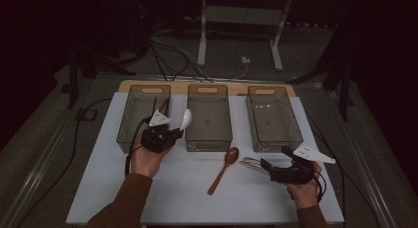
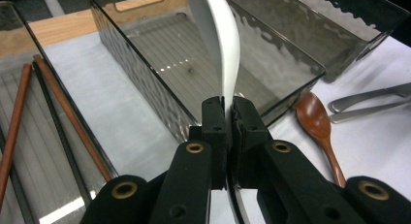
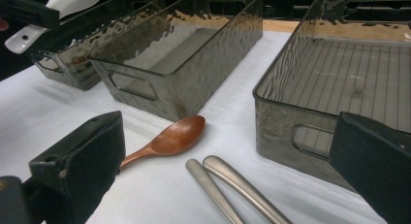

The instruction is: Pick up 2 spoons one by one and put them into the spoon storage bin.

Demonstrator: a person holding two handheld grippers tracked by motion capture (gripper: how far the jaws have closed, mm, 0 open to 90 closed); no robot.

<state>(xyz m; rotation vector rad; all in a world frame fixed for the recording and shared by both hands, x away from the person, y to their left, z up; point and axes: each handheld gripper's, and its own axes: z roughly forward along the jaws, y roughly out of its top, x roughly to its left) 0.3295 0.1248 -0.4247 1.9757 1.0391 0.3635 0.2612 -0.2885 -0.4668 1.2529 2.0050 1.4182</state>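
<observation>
Dim room, white frame point(image 1: 239, 20), floor cables point(image 1: 167, 57)

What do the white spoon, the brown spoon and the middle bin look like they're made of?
White spoon: probably glazed ceramic or glossy plastic; smooth, even shine.
Brown spoon: likely lacquered wood; warm reddish colour, soft sheen.
Middle bin: clear smoky plastic; see-through, rippled walls, moulded handle slot.

Three smoky clear bins in a row on the white table point(image 1: 197, 188): left bin point(image 1: 129, 122) with chopsticks point(image 2: 72, 115) inside, middle bin point(image 1: 208, 139), right bin point(image 1: 273, 139). Wooden spoon point(image 1: 224, 168) lying before the middle bin. Two metal handles point(image 3: 228, 185) just beside it, side by side.
</observation>
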